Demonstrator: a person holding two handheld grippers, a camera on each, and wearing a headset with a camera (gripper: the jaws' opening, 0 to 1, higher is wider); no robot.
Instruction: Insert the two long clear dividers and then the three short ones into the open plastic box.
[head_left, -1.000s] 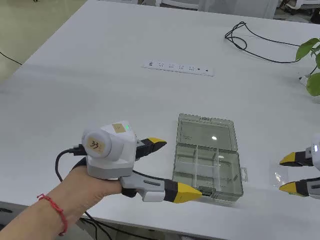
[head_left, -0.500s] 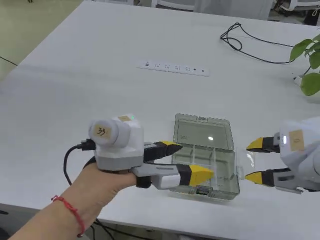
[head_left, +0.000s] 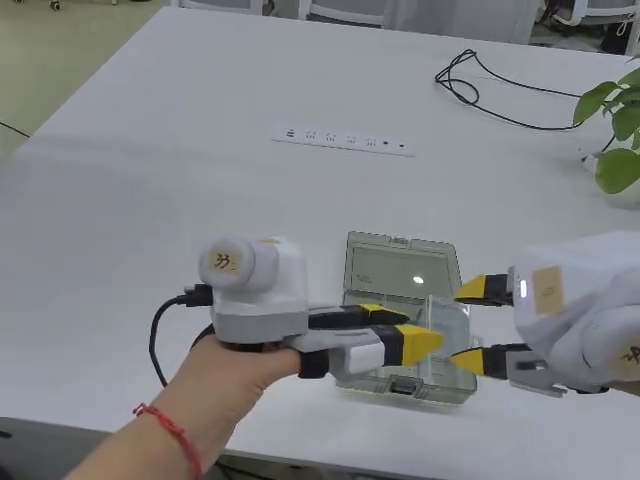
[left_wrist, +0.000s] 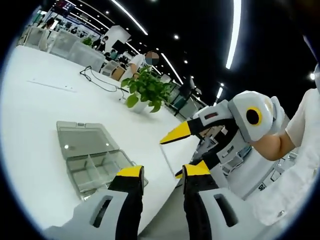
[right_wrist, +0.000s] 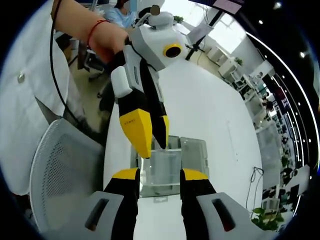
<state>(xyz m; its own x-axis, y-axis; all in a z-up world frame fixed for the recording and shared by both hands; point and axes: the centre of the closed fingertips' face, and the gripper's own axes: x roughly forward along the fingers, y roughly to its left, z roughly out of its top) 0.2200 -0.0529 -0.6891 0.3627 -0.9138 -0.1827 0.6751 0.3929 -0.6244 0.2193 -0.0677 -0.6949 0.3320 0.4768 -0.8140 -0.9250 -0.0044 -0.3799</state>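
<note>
Both grippers have closed in over the box since a second ago: the right gripper (head_left: 468, 325) has come in from the table's right side with the divider (head_left: 445, 318), and the left gripper (head_left: 400, 326) has slid across the box's front. Under them the white table (head_left: 150, 180) runs back to a power strip (head_left: 345, 139), a looped black cable (head_left: 480, 85) and a plant (head_left: 610, 130) cut off at the right edge. Near the table's front edge the box (head_left: 395, 268) lies open, lid flat behind it. Its tray is mostly hidden behind the left gripper, though the left gripper view shows partitions already inside (left_wrist: 90, 167). A hand (head_left: 230, 375) holds the left gripper, whose jaws keep a narrow gap with nothing between them. The right jaws stand well apart, pinching the divider by opposite edges, upright over the tray's right part. Being clear, it is hard to trace. The left tips are just beside it; whether they touch cannot be told.
</note>
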